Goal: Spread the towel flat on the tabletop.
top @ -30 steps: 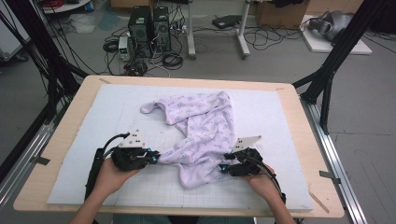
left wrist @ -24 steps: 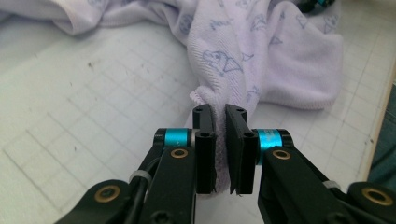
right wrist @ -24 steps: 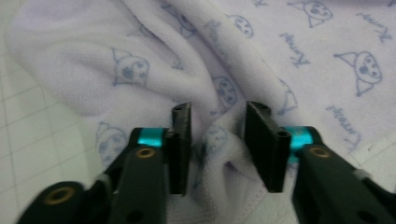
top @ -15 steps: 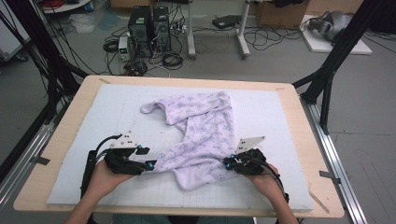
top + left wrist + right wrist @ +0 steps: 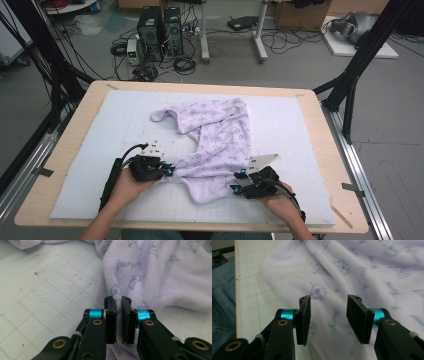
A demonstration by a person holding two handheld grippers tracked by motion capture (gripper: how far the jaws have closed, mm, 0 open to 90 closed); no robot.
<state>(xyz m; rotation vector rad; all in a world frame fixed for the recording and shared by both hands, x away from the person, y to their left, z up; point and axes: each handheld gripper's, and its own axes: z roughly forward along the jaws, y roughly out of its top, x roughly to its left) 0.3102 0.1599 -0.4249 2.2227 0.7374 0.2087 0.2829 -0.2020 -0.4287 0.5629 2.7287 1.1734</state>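
A pale lilac cloth (image 5: 215,135) with small blue prints lies crumpled on the white grid mat (image 5: 100,150). My left gripper (image 5: 171,171) sits at the cloth's lower left edge. In the left gripper view its jaws have just been closing, and the gripper (image 5: 118,301) now pinches a thin fold of the cloth (image 5: 155,277). My right gripper (image 5: 235,182) is at the cloth's lower right corner. Its jaws have just been opening, and the gripper (image 5: 328,305) stands apart above the cloth (image 5: 362,267), with nothing pressed between its pads.
The mat covers a wooden table (image 5: 320,130) framed by black struts (image 5: 350,85). The person's blue trousers (image 5: 222,302) show past the mat's near edge. Computers and cables (image 5: 160,30) lie on the floor beyond the table.
The left hand drew back to the left half a second ago and has returned to the cloth's edge. The right hand has shifted slightly along the lower corner. The cloth lies much as before.
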